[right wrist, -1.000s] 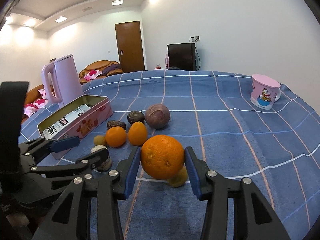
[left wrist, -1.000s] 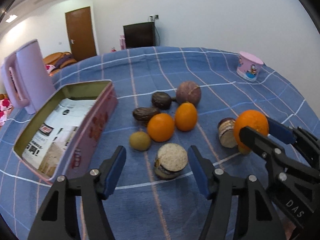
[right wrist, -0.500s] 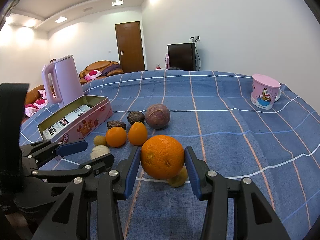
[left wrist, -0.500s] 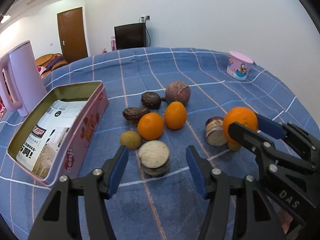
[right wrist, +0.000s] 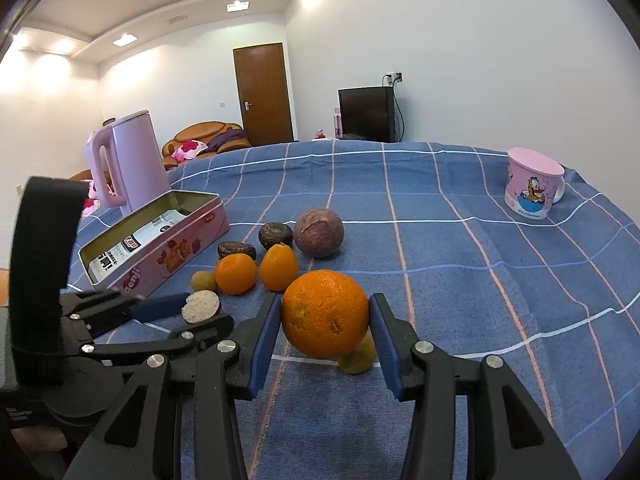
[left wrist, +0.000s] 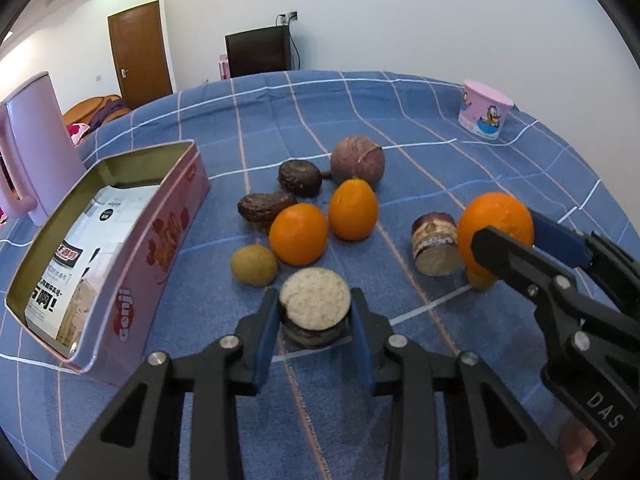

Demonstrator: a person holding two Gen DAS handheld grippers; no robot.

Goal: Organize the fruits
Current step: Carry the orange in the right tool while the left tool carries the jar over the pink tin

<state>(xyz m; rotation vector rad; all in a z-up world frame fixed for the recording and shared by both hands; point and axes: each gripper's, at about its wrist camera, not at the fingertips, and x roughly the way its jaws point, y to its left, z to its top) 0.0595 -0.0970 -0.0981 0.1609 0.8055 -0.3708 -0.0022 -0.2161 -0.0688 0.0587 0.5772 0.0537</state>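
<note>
A home living room. A sofa point(right wrist: 208, 136) with cushions, a television point(right wrist: 366, 114) and a wooden door point(right wrist: 262, 92) stand behind. A pink kettle point(right wrist: 128, 160) sits on the cloth-covered surface point(right wrist: 440, 240).

My tongs are matt black plastic with smooth blue pads point(left wrist: 266, 334). The tablecloth point(left wrist: 420, 120) is woven blue checked cloth. The tin point(left wrist: 160, 248) is glossy painted metal, dull gold inside, lined with printed paper. The big orange point(right wrist: 325, 314) has pitted, shiny peel; the cut piece point(left wrist: 315, 299) shows a rough pale face.
</note>
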